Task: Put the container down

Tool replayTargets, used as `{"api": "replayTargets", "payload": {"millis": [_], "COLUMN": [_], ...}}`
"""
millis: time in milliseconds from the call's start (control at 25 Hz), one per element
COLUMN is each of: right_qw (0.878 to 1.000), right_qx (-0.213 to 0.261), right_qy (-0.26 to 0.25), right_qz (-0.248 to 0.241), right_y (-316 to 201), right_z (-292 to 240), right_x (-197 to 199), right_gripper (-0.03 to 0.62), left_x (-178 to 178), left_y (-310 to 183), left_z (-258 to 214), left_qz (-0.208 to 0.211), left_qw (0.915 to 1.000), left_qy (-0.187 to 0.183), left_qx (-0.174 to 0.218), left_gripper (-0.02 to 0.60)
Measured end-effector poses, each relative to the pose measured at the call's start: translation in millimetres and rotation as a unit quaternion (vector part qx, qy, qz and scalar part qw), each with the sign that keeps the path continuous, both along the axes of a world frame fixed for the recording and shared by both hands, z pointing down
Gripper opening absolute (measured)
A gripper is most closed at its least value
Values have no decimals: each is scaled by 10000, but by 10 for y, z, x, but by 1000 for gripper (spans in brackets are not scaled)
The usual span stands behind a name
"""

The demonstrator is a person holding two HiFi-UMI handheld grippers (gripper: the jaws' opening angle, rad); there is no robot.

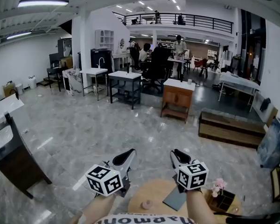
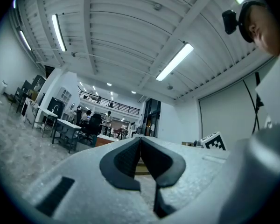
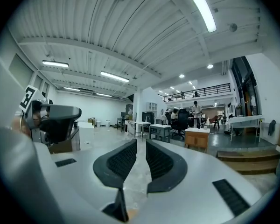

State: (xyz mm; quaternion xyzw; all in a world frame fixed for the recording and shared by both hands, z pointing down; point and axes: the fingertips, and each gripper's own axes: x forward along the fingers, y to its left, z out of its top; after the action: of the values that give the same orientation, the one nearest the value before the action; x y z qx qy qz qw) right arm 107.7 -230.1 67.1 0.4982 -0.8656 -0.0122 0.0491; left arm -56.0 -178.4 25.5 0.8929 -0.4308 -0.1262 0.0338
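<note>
Both grippers are held up level in front of me, pointing out into the room. In the head view my left gripper (image 1: pixel 129 152) and right gripper (image 1: pixel 176 153) hover above the far edge of a round wooden table (image 1: pixel 144 192). A small pale round container (image 1: pixel 147 204) stands on that table, below and between them. In the left gripper view the left gripper (image 2: pixel 140 139) is shut with its pads meeting and nothing held. In the right gripper view the right gripper (image 3: pixel 141 141) is shut as well, with only a thin slit between the pads and nothing in it.
On the table lie a grey flat pad (image 1: pixel 175 198) and a dark box (image 1: pixel 222 200) with pink flowers (image 1: pixel 219 185). A dark side table (image 1: pixel 11 157) stands at the left, a wooden cabinet (image 1: pixel 177 99) and a low bench (image 1: pixel 231 127) ahead, a blue bag (image 1: pixel 274 143) at the right. People work far back.
</note>
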Motion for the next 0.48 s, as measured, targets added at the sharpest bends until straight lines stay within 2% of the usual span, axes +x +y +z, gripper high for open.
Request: {"api": "replayTargets", "payload": {"millis": [480], "right_qw": [9999], "right_qx": [3], "right_qy": [51], "right_qz": [158], "right_y": [-172], "right_z": [-3], "right_x": [29], "right_gripper": [67], "left_x": [7], "left_y": [-173], "left_z": [-46], "left_qz": [128], "left_qw": [9999], "left_qy": [-14], "left_qx": [56], "left_gripper": [15]}}
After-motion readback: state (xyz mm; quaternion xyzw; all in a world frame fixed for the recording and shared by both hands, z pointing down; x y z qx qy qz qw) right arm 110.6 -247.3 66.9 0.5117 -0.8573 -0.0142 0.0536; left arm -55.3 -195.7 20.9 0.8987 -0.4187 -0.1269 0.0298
